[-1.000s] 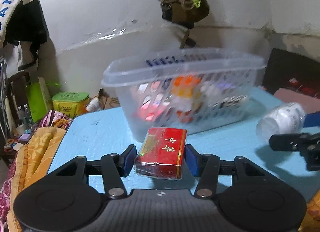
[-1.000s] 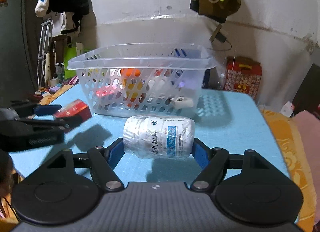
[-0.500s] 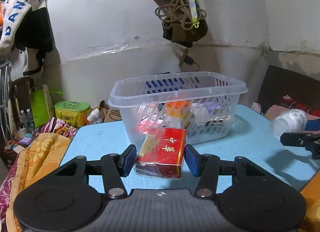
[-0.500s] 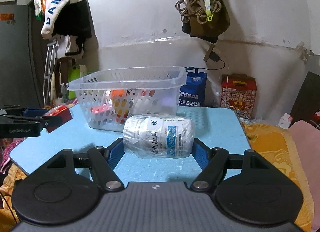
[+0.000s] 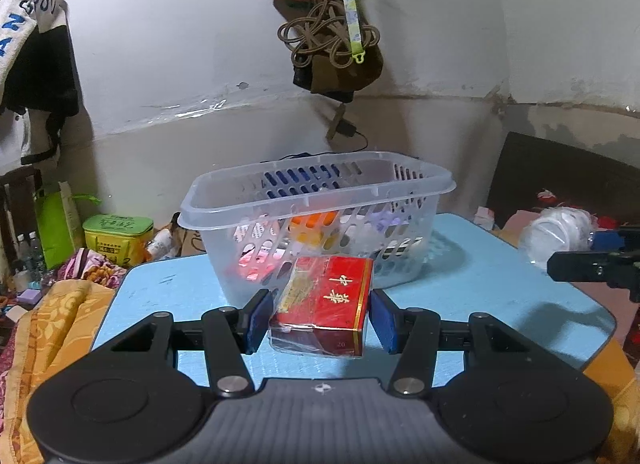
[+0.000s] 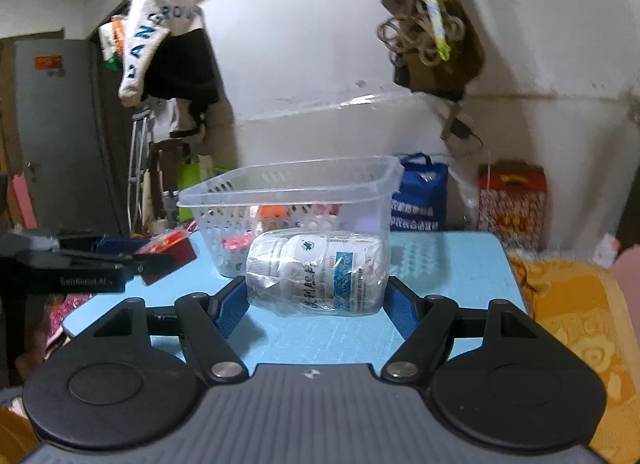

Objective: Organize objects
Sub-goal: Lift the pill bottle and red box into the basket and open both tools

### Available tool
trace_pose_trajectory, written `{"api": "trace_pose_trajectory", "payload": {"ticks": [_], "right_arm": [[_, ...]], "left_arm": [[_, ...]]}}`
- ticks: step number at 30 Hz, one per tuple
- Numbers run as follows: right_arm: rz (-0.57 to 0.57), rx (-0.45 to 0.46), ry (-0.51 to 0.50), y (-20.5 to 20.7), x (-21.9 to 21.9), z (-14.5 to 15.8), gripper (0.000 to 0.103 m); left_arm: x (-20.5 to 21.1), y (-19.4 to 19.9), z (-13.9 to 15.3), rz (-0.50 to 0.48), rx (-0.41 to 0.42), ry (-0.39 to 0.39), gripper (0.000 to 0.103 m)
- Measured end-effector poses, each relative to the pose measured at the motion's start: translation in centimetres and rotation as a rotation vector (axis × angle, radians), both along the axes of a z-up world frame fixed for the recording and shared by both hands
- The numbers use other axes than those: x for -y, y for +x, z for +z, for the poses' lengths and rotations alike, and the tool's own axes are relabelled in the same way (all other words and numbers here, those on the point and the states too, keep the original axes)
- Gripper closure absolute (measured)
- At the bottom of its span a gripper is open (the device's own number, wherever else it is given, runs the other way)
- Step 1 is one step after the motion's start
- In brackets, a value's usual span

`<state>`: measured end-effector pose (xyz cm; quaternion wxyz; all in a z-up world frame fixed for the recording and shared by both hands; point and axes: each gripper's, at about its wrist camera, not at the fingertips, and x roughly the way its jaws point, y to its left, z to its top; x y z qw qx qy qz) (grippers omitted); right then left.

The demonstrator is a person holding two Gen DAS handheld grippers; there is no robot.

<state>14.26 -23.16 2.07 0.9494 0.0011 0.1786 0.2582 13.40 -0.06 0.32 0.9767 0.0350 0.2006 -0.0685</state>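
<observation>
A light blue table carries a clear perforated plastic basket.

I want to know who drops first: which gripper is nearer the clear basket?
Too close to call. The left gripper faces the basket holding the red box; the right gripper faces it holding the white bottle.

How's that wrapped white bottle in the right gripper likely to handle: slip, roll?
The white pill bottle wears loose crinkled clear wrap, so it may slide against the pads. It lies sideways in the right gripper, gripped end to end; it is round, so likely to roll if set on the blue table. Probably rigid plastic.
</observation>
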Motion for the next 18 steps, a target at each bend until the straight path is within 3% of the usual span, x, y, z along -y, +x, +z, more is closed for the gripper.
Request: {"api": "trace_pose_trajectory", "payload": {"ticks": [7,12,18], "right_arm": [[0.012,-0.032,0.016,0.7,-0.1,0.0,0.028],[0.017,0.02,0.064,2.1,-0.5,2.8,0.028],[-0.01,0.066,-0.026,9.4,-5.0,6.5,0.028]], "left_arm": [[-1.9,-0.2,0.9,0.022,0.027,-0.061,0.046],[-2.9,0.4,2.8,0.038,0.072,-0.124,0.046],[-3.3,6.2,7.4,0.031,0.114,-0.195,0.046]]}}
